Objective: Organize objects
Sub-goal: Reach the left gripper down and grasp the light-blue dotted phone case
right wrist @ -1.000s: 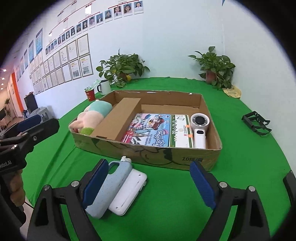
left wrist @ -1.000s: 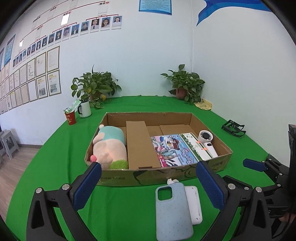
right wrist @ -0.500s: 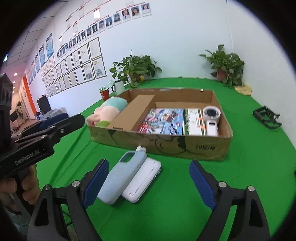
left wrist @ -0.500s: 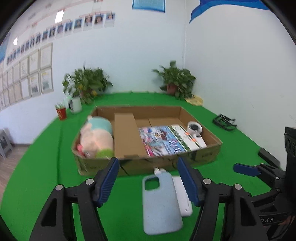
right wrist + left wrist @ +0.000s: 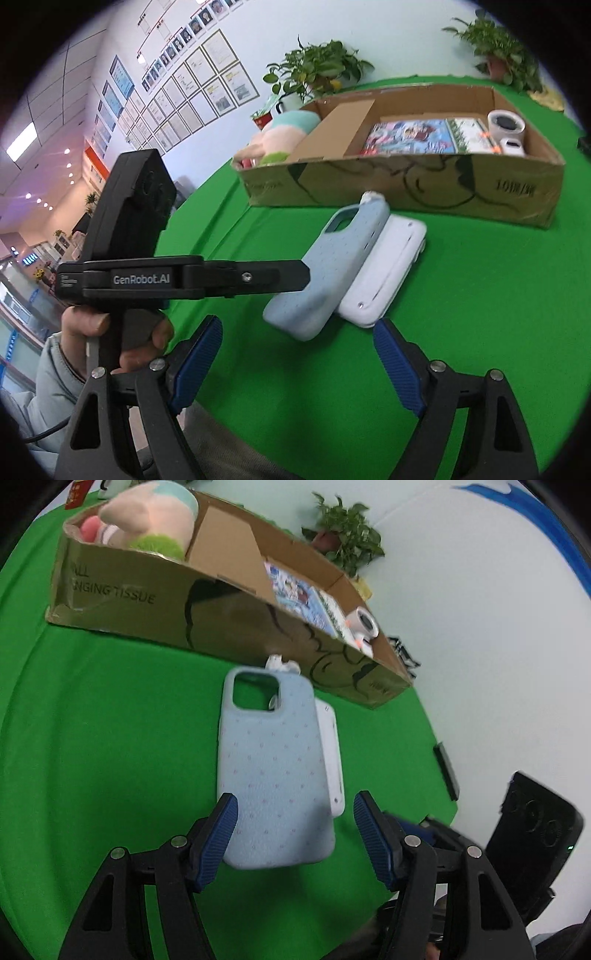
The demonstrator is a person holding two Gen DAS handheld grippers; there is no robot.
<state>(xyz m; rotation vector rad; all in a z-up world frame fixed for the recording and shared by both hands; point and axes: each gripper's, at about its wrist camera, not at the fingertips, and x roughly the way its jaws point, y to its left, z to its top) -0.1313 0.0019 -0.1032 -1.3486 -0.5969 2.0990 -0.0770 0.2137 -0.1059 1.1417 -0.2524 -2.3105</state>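
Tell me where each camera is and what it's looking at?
Left wrist: rides the left gripper, aimed down at the blue phone case; its own jaws show.
Right wrist: rides the right gripper, aimed at the cases from the side; its closing jaws and the left hand show.
Both see the cardboard box.

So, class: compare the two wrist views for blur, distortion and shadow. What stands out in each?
Left wrist view: motion blur softens the blue phone case and cardboard box, and the fisheye bends the box. Right wrist view: sharper, with a dark vignette in the corners; soft shadow lies under the white case.
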